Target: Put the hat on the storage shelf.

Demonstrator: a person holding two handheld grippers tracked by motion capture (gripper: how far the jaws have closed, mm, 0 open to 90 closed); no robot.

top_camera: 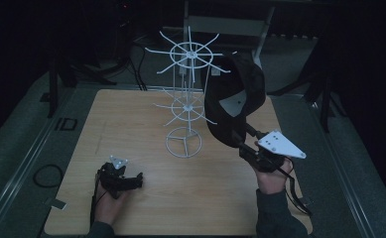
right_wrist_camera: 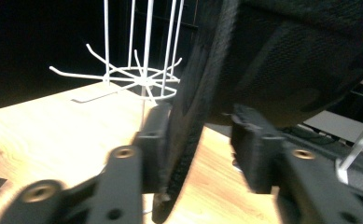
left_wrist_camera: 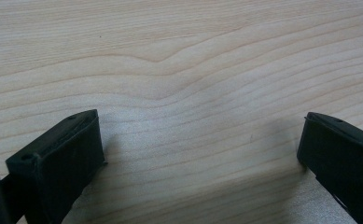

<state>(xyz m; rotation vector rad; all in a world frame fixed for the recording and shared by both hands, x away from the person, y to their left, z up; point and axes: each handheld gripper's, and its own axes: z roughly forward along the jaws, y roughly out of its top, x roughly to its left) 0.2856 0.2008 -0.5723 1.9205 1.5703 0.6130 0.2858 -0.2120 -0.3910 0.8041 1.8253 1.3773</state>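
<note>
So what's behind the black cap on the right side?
Behind the black cap, part of the white wire rack is seen: arm tips show past its left edge. Whichever arm carries it is covered.

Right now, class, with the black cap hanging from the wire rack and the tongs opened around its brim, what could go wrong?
1. The black cap seems to hang off one prong of the white wire rack; it may slip off once let go.
2. The brim sits between the right tongs, touching one pad, with a gap at the other; pulling back could drag the cap off.
3. The rack looks light on its small ring base; a tug could tip it.
</note>
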